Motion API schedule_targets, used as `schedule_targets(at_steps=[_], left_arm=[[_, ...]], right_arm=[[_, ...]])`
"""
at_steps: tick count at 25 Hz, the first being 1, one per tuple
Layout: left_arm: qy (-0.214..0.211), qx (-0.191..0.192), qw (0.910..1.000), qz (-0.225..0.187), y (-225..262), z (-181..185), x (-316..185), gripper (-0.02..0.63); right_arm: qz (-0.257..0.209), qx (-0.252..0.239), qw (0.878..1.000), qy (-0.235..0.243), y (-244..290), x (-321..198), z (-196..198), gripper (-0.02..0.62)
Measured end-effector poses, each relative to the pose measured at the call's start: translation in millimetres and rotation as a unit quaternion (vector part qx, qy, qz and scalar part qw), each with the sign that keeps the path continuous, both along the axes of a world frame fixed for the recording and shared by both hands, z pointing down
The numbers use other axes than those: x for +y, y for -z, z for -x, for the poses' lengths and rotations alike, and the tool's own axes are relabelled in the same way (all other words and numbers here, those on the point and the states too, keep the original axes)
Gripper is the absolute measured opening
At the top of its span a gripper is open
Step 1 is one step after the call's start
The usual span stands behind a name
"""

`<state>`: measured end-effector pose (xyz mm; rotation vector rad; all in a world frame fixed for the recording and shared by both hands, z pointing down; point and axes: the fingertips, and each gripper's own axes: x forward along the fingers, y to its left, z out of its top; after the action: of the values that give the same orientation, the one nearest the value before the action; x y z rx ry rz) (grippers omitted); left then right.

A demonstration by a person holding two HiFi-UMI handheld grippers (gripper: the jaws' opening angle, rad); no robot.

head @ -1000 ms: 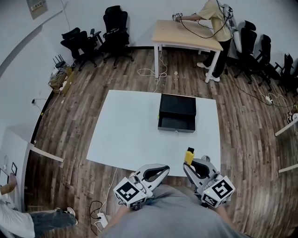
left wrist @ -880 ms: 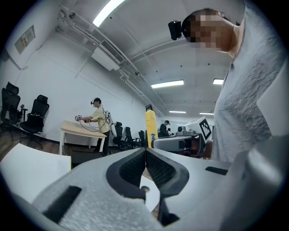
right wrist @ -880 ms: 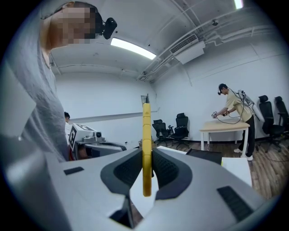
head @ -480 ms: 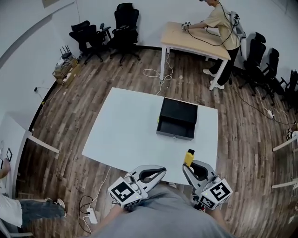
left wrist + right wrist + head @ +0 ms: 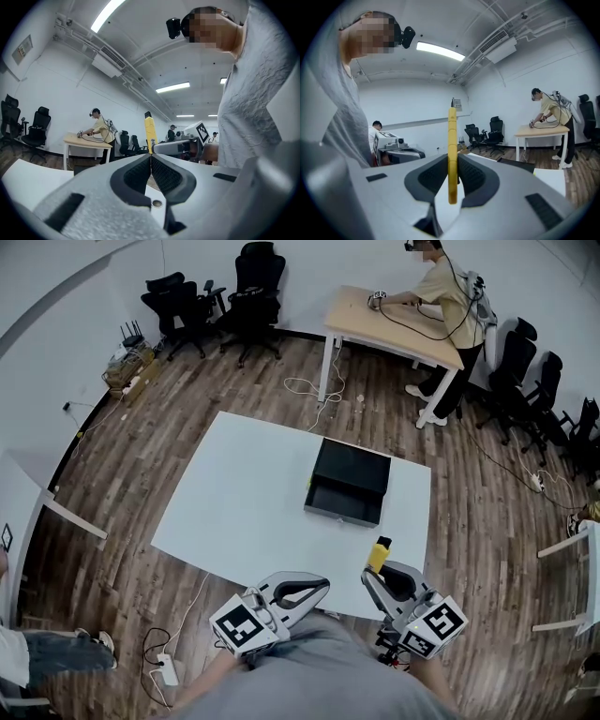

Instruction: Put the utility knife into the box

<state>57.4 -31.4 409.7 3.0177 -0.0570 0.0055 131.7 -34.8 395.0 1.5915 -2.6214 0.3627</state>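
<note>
The right gripper (image 5: 378, 571) clamps the yellow utility knife (image 5: 380, 553) upright over the tabletop's (image 5: 244, 493) near edge, the left gripper (image 5: 322, 583) is closed and empty, so I'd carry the knife steadily forward and lower it squarely into the black box (image 5: 348, 486) ahead.

You wear a wrinkled light-grey shirt (image 5: 328, 676), and flanking the shirt your left gripper (image 5: 324, 582) and right gripper (image 5: 368, 575) are pale grey shells with black ribbed pads, each backed by a white cube (image 5: 242, 626) of black square markers, a black camera (image 5: 173, 27) above the shirt's collar.
</note>
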Motion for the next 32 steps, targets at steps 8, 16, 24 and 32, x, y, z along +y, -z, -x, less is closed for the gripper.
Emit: schedule_targets(at_steps=[8, 16, 24, 32], left_arm=[[0.013, 0.005, 0.9994, 0.031, 14.6, -7.3, -3.9, 0.018], [0.013, 0.006, 0.9998, 0.012, 5.3, -7.8, -10.0, 0.018], [0.016, 0.007, 0.9996, 0.024, 9.4, -14.0, -14.9, 0.018], [0.011, 0.002, 0.9998, 0.017, 1.1, -13.6, -14.6, 0.018]], right_arm=[[-0.009, -0.018, 1.000, 0.016, 17.2, -8.6, -5.8, 0.078], [-0.015, 0.064, 0.996, 0.062, 20.1, -25.3, 2.5, 0.078], [0.025, 0.160, 0.984, 0.070, -5.6, -49.4, -17.4, 0.078], [0.087, 0.236, 0.964, 0.091, -47.9, -80.4, -39.5, 0.078]])
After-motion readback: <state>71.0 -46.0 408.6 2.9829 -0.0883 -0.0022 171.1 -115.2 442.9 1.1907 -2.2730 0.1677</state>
